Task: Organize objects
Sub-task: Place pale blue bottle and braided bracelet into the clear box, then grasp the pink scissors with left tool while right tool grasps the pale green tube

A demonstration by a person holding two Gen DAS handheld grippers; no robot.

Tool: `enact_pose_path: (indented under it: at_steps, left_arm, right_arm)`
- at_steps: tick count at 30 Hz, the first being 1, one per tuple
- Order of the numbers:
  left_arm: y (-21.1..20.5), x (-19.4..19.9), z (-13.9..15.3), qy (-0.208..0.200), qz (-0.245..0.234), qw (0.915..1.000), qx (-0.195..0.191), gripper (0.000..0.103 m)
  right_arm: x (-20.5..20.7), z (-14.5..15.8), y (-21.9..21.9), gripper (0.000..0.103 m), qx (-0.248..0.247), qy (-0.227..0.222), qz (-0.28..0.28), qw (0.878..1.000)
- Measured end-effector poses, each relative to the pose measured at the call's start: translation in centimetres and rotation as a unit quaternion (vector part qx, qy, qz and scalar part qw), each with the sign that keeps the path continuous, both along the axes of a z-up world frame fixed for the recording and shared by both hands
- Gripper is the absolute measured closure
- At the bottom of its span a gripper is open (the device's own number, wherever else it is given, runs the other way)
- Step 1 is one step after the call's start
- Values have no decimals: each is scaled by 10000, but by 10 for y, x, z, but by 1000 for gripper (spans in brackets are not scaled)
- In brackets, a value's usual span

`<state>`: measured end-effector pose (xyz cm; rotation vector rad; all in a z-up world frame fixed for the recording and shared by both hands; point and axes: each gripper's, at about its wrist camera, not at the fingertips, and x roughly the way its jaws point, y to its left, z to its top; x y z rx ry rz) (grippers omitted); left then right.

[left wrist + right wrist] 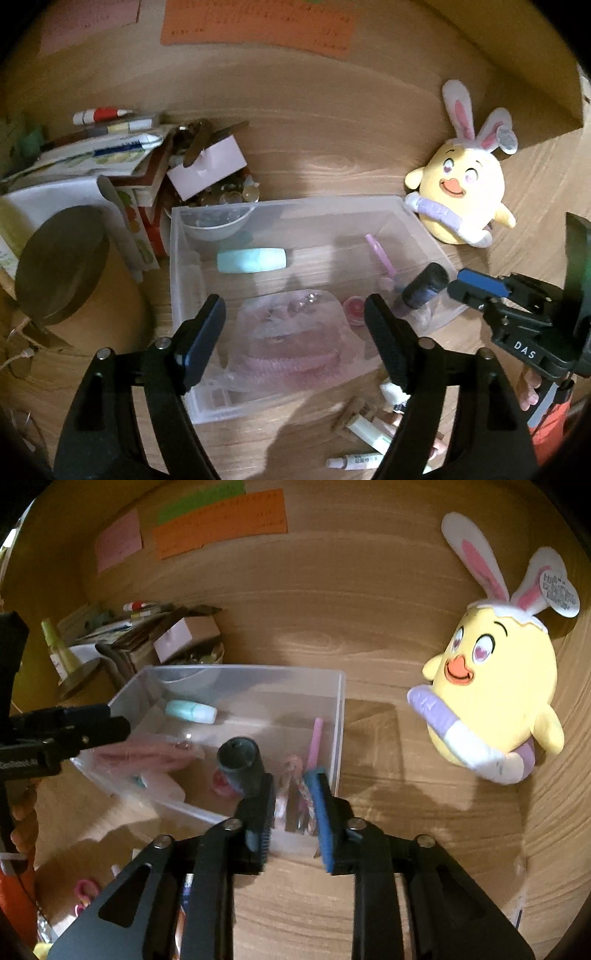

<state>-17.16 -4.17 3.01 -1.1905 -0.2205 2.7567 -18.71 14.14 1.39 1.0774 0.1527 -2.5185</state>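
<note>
A clear plastic bin (177, 236) (341, 701) sits on the wooden desk. It holds a mint tube (251, 259) (190, 711), a pink stick (380, 254) (316, 742), a pink item in a clear bag (288, 343) and a small red pot (354, 310). A dark cylindrical bottle (424, 286) (242, 766) is over the bin's near right corner, beside my right gripper (295, 805) (461, 291), whose jaws stand slightly apart; I cannot tell whether they touch it. My left gripper (295, 325) is open and empty above the bin's near side.
A yellow chick plush (461, 192) (495, 694) with bunny ears lies right of the bin. Boxes, pens and a round dark lid (62, 262) crowd the left. Small tubes and clips (362, 424) lie in front of the bin. Coloured notes (221, 524) lie at the back.
</note>
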Motion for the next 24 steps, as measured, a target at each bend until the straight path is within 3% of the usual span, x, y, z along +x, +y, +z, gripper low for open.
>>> enact_pose_path:
  at_steps: [2,8,14,21,24]
  left_arm:
    - [1,8,5,98,-5,9999,-33,20]
    - [4,38,15,351,48,9989,-292,6]
    - [1,68,3,256,57,9988,-422,5]
    - [0,104,-32,-111,57,9985,-540,5]
    - [-1,118,-43,-215,36,9982,-559,5]
  right_arm:
    - [5,3,2,70,-48,37,17,10000]
    - [35,14,-2,59,73,389,176,9991]
    - [65,8,-15,57,62,381,498,9980]
    - [96,-20,-35,58,-116,39,834,9964]
    - [110,-34,-50,63,-29,-77,1056,9944]
